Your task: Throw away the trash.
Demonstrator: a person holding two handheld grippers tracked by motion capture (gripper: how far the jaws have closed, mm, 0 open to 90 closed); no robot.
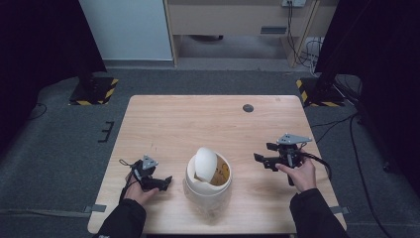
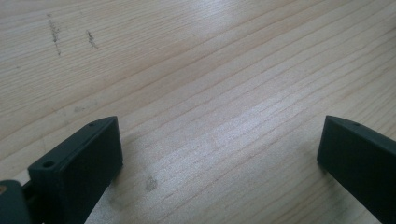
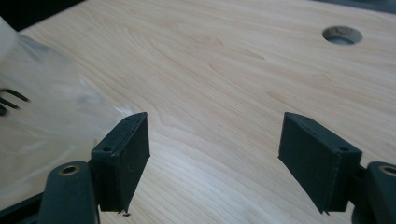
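Left gripper (image 1: pixel 166 182) low beside bin (image 1: pixel 208 182), jaws wide, empty. Right gripper (image 1: pixel 258 157) raised, also gaping, empty.

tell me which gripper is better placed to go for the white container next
Probably the left gripper: it sits closer to the white container, jaws open and pointing at it. The right gripper, also open, is farther off.

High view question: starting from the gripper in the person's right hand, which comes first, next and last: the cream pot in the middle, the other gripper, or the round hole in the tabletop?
1. Cream pot: just to the left of the right gripper, near the table's front edge.
2. Round hole: beyond the gripper, toward the table's far edge.
3. Left gripper: across the table, on the pot's other side.
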